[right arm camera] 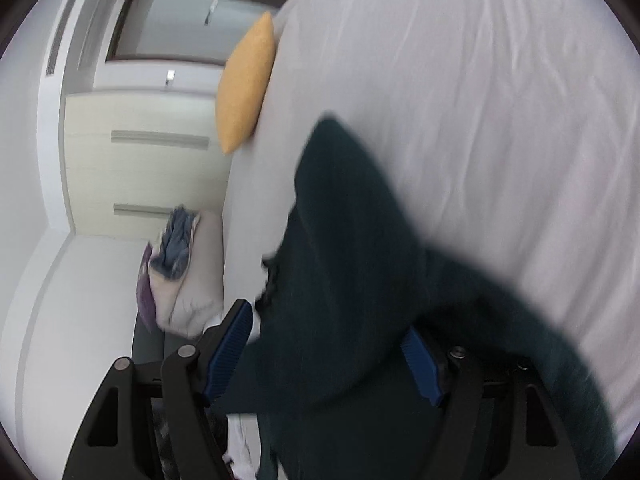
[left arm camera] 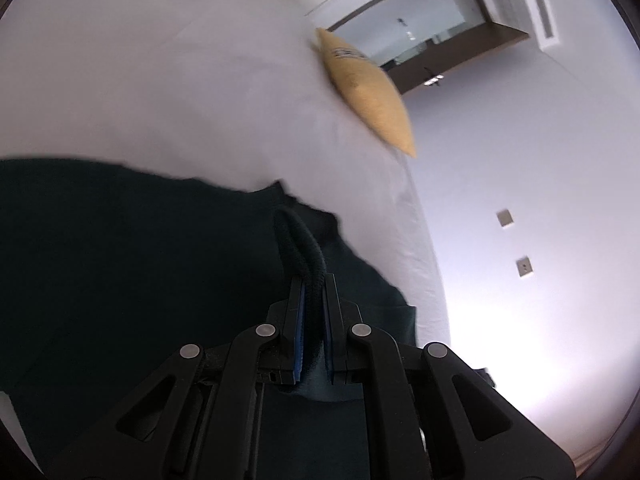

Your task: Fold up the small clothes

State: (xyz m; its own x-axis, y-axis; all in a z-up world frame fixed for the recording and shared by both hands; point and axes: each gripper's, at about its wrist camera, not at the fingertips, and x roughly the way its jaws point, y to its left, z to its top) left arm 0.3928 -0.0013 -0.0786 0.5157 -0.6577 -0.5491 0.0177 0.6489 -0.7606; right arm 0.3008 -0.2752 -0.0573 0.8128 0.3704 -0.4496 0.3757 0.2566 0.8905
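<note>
While your left gripper [left arm camera: 314,300] pinches the garment's [left arm camera: 140,248] ribbed hem, your right gripper [right arm camera: 332,356] gapes around draped cloth over the bed [right arm camera: 480,100]. It looks soft and floppy; grip hems or corners.

1. This is a bedroom in a home or a hotel room: a bed [right arm camera: 480,100] with a smooth white sheet fills the upper right of the right wrist view.
2. A yellow cushion [left arm camera: 368,88] lies at the bed's edge, upper centre in the left wrist view.
3. Pale wardrobe doors [right arm camera: 152,168] with long bar handles stand at the left.
4. A heap of clothes [right arm camera: 176,264] sits beside the bed, lower left.
5. Wall switch plates [left arm camera: 505,218] show at the right.
</note>
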